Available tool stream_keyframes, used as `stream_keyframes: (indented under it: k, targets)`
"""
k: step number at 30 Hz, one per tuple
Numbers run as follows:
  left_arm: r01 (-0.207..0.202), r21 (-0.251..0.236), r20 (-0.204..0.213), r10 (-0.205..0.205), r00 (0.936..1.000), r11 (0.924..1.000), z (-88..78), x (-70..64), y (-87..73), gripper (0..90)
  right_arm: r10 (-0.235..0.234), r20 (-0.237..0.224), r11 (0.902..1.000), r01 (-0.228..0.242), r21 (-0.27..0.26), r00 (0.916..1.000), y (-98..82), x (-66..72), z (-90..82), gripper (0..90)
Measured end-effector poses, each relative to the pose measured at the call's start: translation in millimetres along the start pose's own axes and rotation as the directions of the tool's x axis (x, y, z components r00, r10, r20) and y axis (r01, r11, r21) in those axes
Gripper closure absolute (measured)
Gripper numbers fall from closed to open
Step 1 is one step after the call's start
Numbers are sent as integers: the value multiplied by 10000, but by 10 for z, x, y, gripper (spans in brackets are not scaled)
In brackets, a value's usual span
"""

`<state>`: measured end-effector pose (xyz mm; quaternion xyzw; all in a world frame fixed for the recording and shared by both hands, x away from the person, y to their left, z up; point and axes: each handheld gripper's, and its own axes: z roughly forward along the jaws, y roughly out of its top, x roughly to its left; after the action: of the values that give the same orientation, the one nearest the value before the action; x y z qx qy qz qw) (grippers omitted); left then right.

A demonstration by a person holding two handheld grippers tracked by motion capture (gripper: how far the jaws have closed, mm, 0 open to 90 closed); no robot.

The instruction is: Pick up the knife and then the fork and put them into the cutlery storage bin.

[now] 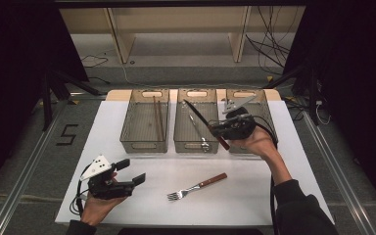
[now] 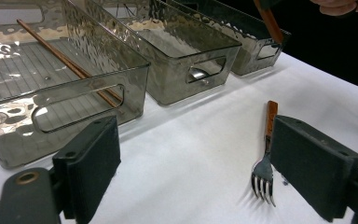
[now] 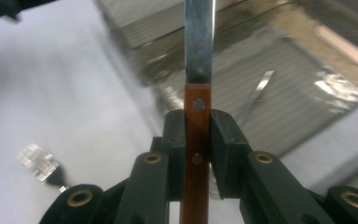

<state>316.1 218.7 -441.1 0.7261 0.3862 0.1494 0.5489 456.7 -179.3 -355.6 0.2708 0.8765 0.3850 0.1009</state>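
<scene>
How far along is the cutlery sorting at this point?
Partly done. Already sorted: chopsticks lie in the left bin, and a metal utensil in the middle bin. In hand: the right tongs are shut on a wooden-handled knife, held above the bins. Left: the fork lies on the white table; the left tongs are open and hold nothing.

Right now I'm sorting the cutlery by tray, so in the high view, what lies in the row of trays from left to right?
Chopsticks in the left tray → spoon in the middle tray → right tray, with the right gripper holding a knife before it.
</scene>
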Motion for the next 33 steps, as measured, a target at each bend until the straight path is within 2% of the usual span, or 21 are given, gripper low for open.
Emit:
stream_keyframes:
  k: [4, 11, 17, 20, 23, 25, 28, 33]
  targets:
    - [3, 22, 15, -4, 10000, 10000, 3, -1, -1, 162, 735, 504, 9967, -717, -373, 9960, -26, -124, -96, 774]
    - [-9, 11, -11, 9, 10000, 10000, 6, -4, -1, 162, 1767, 1164, 9830, -1693, -713, 9774, -74, -324, -222, 774]
    - [-10, -55, -32, 10, 10000, 10000, -1, -3, 1, 162, 2676, 1688, 9625, -2549, -934, 9486, -110, -510, -309, 774]
    - [-24, -74, -33, 24, 10000, 10000, -4, -6, 3, 162, 3342, 2040, 9417, -3173, -1117, 9202, -134, -608, -328, 774]
    - [-47, -97, -27, 46, 10000, 9999, -9, -6, 4, 162, 3582, 2312, 9335, -3430, -1041, 9046, -161, -689, -325, 773]
    - [-46, -109, -33, 45, 10000, 9999, -11, -3, 3, 162, 3791, 2522, 9253, -3626, -1106, 8903, -180, -729, -326, 774]
    - [-61, -113, -28, 61, 10000, 9999, -11, -5, 4, 162, 3932, 2691, 9194, -3790, -1050, 8792, -207, -779, -313, 773]
    - [-63, -120, -37, 62, 10000, 9999, -11, -3, 4, 162, 4063, 2856, 9129, -3986, -875, 8679, -233, -830, -276, 773]
